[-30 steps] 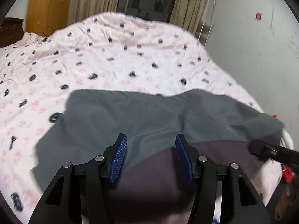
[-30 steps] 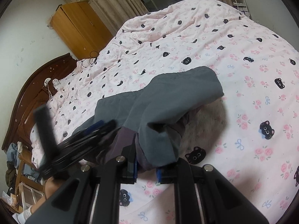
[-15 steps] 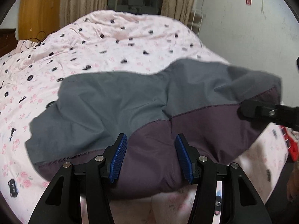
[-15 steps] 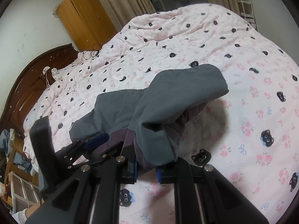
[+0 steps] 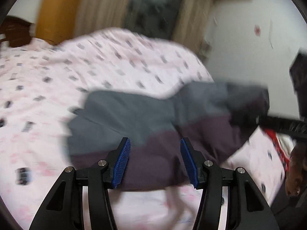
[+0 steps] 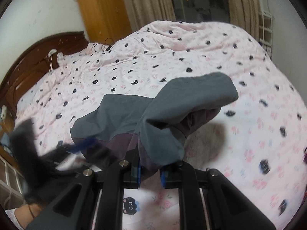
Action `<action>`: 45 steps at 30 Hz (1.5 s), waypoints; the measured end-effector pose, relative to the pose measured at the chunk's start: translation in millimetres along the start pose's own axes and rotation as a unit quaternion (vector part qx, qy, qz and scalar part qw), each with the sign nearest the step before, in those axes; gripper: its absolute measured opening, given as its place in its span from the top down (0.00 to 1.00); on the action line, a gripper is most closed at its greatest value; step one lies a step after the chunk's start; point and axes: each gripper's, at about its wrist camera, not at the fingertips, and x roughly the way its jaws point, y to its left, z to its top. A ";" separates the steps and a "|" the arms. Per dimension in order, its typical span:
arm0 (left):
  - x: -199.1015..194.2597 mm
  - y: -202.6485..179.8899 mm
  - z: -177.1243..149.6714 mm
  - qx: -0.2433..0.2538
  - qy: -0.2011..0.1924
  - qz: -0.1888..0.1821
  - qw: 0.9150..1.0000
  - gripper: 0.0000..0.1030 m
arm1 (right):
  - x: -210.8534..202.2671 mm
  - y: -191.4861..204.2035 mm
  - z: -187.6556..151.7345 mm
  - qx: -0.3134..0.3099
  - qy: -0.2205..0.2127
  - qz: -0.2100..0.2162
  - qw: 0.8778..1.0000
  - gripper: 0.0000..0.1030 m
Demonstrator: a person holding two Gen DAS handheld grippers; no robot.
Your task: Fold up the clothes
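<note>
A grey and dark purple garment (image 5: 145, 126) hangs partly lifted over the pink bed. My left gripper (image 5: 155, 163) is open, its blue pads on either side of the purple part without closing on it. My right gripper (image 6: 150, 172) is shut on the garment's purple and grey edge (image 6: 153, 149) and holds it up above the bed. The grey part (image 6: 193, 94) drapes away from it. The right gripper also shows at the right of the left wrist view (image 5: 268, 118), blurred. The left gripper shows blurred at the lower left of the right wrist view (image 6: 76, 149).
The bed has a pink quilt with black cat prints (image 6: 172, 57). A dark wooden headboard (image 6: 28, 67) is at the left, a yellow wardrobe (image 6: 103, 9) and curtains (image 6: 149, 0) behind. A white wall (image 5: 249, 48) is at the right. Red items (image 5: 276, 141) lie beside the bed.
The right gripper has lifted the garment higher and the cloth has bunched toward it. The left gripper has pulled back and tilted up, still open. Both views are blurred by motion.
</note>
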 end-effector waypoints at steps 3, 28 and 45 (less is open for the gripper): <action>5.4 16.5 -3.2 -0.023 0.011 0.003 1.000 0.52 | -0.4 8.8 4.0 -0.026 0.001 -0.007 1.000 0.86; -47.8 114.4 0.6 -0.192 -0.079 0.085 0.974 0.52 | 46.6 126.0 14.4 -0.231 0.061 0.011 0.971 0.85; -38.1 152.8 0.8 -0.263 -0.080 0.014 0.961 0.52 | 116.2 174.2 -30.5 -0.345 0.132 0.049 0.928 0.65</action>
